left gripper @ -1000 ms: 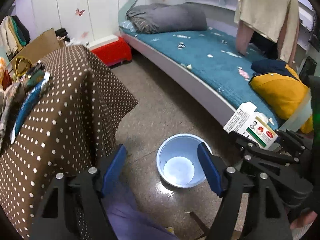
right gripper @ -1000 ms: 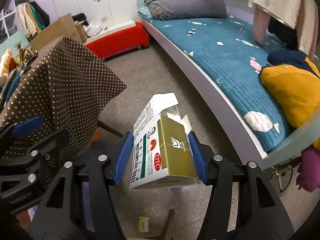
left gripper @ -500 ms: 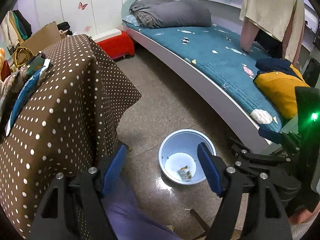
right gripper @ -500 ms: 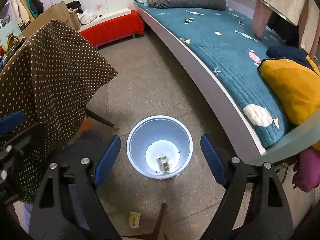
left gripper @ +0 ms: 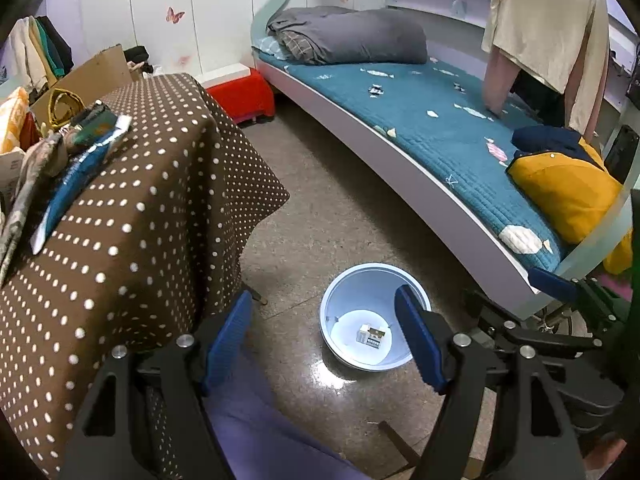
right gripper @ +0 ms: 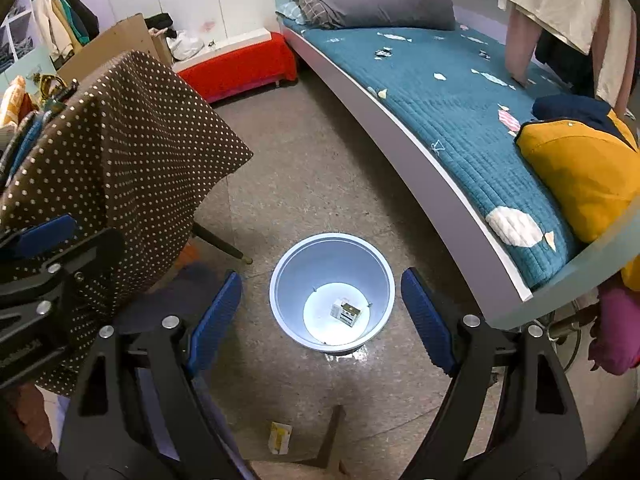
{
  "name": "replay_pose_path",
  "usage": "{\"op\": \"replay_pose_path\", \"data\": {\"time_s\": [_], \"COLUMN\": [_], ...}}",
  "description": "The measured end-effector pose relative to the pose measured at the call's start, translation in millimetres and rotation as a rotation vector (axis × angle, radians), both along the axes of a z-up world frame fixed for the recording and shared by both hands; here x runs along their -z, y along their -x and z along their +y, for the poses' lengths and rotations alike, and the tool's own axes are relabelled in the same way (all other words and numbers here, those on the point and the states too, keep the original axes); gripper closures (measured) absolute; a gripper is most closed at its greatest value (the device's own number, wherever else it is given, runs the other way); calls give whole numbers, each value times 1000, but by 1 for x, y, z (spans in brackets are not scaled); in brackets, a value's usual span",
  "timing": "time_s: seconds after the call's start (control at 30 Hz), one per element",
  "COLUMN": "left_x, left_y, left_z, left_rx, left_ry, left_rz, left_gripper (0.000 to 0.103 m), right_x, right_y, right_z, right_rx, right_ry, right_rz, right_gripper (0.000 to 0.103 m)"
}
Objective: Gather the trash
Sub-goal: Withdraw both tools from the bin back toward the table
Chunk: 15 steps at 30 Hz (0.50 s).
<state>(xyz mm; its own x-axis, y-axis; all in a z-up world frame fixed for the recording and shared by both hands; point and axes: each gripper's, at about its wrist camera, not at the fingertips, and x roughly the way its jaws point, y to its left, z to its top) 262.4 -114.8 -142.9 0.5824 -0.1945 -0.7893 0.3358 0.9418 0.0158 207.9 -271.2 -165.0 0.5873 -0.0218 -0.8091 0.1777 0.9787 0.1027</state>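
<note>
Bedroom floor is speckled brown stone, with a curved bed in teal quilting running off toward 1 o'clock and a bench under a brown polka-dot cloth at about 9 o'clock. Down on the floor sits a pale blue wastebasket, and the trash, a small white and olive medicine box, is lying on its bottom, a bit right of centre. Right tool hangs over the basket with its blue pads spread wide and nothing between them, so it's released. Left tool is spread apart and empty too, with the basket at its 1 o'clock. One more scrap, a little yellow wrapper, lies on the floor at 6 o'clock from the basket. A yellow pillow sits on the bed at 3 o'clock.
</note>
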Motion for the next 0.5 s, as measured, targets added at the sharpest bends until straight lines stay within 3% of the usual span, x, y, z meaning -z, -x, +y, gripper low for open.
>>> {"op": "replay_pose_path", "data": {"time_s": [0.5], "left_x": [-37], "left_y": [27], "left_z": [20], "left_rx": [-11], "left_ry": [34], "left_rz": [-111], "left_gripper": [30], "right_x": [-44], "right_y": [20], "right_z": [13], "right_rx": [-19], "right_ry": [9], "right_rz": [-126], "right_gripper": [22]}}
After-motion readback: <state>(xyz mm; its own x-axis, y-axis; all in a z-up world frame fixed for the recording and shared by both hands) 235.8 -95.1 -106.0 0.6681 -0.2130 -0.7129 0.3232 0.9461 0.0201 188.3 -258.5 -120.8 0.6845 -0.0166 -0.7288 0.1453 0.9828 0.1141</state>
